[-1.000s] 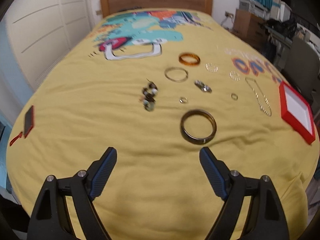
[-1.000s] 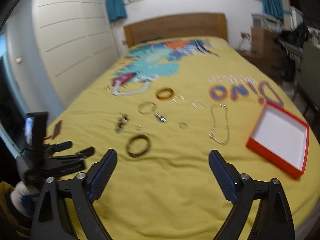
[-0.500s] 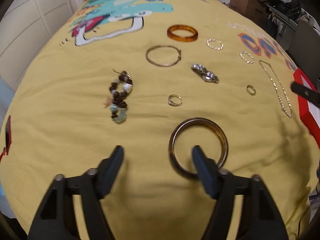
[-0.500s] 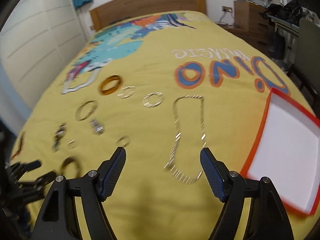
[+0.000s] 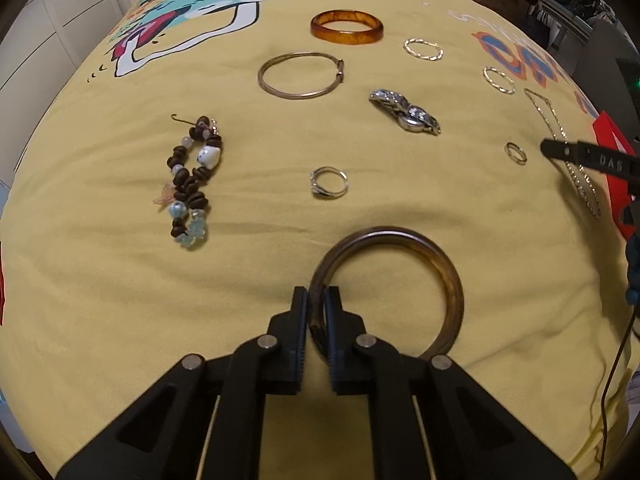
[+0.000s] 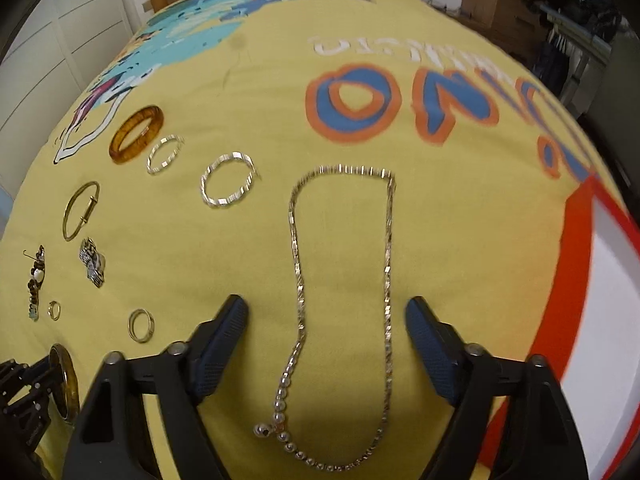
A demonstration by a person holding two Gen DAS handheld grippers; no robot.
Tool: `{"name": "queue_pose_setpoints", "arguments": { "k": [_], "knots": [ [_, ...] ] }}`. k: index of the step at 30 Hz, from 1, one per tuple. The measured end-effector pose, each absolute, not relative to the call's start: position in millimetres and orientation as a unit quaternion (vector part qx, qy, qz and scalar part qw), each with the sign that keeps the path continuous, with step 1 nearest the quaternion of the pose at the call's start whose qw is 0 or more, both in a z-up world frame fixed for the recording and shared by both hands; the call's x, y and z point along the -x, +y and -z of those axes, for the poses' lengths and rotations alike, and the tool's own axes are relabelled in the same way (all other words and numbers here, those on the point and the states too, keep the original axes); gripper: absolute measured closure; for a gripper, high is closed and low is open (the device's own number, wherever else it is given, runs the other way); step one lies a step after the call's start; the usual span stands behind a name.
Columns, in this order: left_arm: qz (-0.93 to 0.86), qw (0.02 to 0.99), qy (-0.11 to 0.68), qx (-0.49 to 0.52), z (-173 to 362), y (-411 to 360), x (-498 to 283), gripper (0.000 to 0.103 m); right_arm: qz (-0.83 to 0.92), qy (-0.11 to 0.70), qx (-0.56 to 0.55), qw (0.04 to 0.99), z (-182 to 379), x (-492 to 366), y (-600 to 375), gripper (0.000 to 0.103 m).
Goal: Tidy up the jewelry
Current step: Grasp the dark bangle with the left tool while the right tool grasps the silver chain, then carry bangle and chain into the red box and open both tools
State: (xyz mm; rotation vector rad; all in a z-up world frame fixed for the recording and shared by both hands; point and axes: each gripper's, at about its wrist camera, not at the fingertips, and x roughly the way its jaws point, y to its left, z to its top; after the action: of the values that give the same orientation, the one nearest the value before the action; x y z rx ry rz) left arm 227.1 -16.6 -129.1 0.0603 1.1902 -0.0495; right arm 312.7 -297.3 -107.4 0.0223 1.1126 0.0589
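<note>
Even, warm indoor light falls on the yellow bedspread — soft shadows only, no glare. Both fisheye views bow strongly, with dark vignetted corners. The red box at the right wrist view's edge smears with motion blur — the centres stay sharp.

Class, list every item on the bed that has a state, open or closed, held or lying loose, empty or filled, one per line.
Left gripper: shut on the dark brown bangle.
Dark brown bangle: gripped at its rim, on the yellow bedspread.
Right gripper: jaws closing, astride the silver chain necklace, not touching it.
Silver chain necklace: lying loose in a long loop.
Red-rimmed white box: open, visible part empty.
Amber bangle: lying flat, untouched.
</note>
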Motion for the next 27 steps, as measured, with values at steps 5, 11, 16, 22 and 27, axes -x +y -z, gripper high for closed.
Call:
{"name": "queue_pose_setpoints", "arguments": {
  "k": [5, 11, 16, 22, 27],
  "knots": [
    [0.015, 0.834, 0.551, -0.02, 121.5, -16.4, -222.8, 0.096, -0.066, 0.523, -0.029, 0.849, 108.3, -294.5, -290.3, 0.1],
    [-0.001, 0.842, 0.539, -0.024, 100.0, -14.6, -215.5, 0.096, -0.11, 0.478, -0.07, 0.869, 83.0, -255.0, -289.6, 0.1],
    [-0.004, 0.852, 0.523, -0.02, 76.2, -16.8, -205.7, 0.096, -0.127, 0.437, -0.095, 0.885, 43.1, -224.1, -296.4, 0.101],
    [0.013, 0.869, 0.494, -0.029, 35.3, -38.9, -189.1, 0.096, -0.137, 0.393, -0.111, 0.902, -5.6, -194.5, -312.0, 0.101],
    [0.048, 0.878, 0.474, -0.038, 3.7, -81.6, -184.8, 0.096, -0.13, 0.356, -0.115, 0.918, -43.7, -169.8, -339.4, 0.101]
  ]
}}
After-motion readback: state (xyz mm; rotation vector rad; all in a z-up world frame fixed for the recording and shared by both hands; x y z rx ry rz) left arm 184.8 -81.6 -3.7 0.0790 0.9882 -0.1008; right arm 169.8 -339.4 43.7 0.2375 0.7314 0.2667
